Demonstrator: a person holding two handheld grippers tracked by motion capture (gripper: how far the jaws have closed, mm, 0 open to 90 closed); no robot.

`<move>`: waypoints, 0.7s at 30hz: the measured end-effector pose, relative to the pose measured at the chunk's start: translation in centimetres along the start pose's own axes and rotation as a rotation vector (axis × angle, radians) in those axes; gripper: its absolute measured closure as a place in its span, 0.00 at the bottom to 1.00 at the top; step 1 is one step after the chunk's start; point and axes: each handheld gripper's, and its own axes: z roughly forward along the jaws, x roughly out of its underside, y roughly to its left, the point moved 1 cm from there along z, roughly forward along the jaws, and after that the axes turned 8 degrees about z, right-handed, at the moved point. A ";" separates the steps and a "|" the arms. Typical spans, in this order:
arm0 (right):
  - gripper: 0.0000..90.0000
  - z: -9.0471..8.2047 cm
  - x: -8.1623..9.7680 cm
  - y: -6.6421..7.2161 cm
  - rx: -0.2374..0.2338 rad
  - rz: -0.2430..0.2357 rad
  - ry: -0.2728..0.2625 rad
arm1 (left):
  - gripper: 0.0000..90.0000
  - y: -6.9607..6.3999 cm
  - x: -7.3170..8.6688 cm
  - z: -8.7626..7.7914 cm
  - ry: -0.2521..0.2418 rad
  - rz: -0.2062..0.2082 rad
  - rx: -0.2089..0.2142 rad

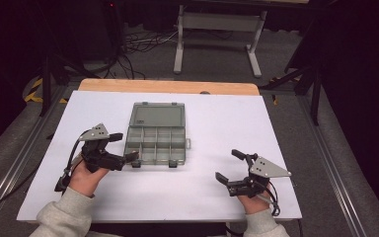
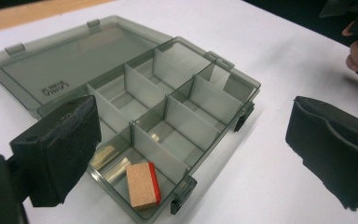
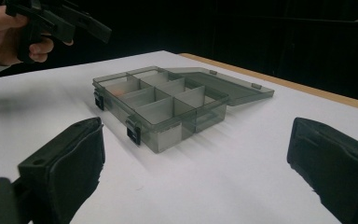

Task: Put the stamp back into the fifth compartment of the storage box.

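Left gripper [image 1: 128, 148]: jaws spread wide with nothing between them, hanging just above the near left corner of the box.
Block [image 2: 143, 184]: a small cork-coloured block with a red face lies in the corner compartment right under the left jaws, leaning on the box wall; I read it as dropped there, job done for this piece.
Metal bits [image 2: 109, 163]: two shiny short pieces share that same compartment, beside the block.
Box [image 1: 156, 139]: grey see-through organiser, lid folded flat back away from both sets of jaws so every compartment stays reachable from above.
Right gripper [image 1: 229, 170]: jaws spread and empty, parked on the counter [image 1: 217, 128] well apart from the box, out of the left hand's way.
Latches [image 3: 134, 132]: undone, on the box side facing the jaws.
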 end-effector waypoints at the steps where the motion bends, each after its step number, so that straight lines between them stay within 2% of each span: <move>1: 0.05 0.0 0.0 0.0 0.000 0.000 0.000 | 0.04 -0.1 -0.1 -0.1 -0.008 0.006 0.001; 6: 0.05 0.1 -0.1 -0.1 0.000 -0.001 -0.005 | 0.04 -0.4 -0.3 -0.9 -0.036 0.027 -0.005; 13: 0.05 0.4 -0.1 -0.1 -0.008 0.003 -0.001 | 0.03 -0.6 -0.2 -1.9 -0.084 0.026 -0.001; 21: 0.05 0.6 -0.1 -0.2 -0.011 0.006 -0.001 | 0.03 -0.7 0.6 -2.9 -0.113 0.050 -0.011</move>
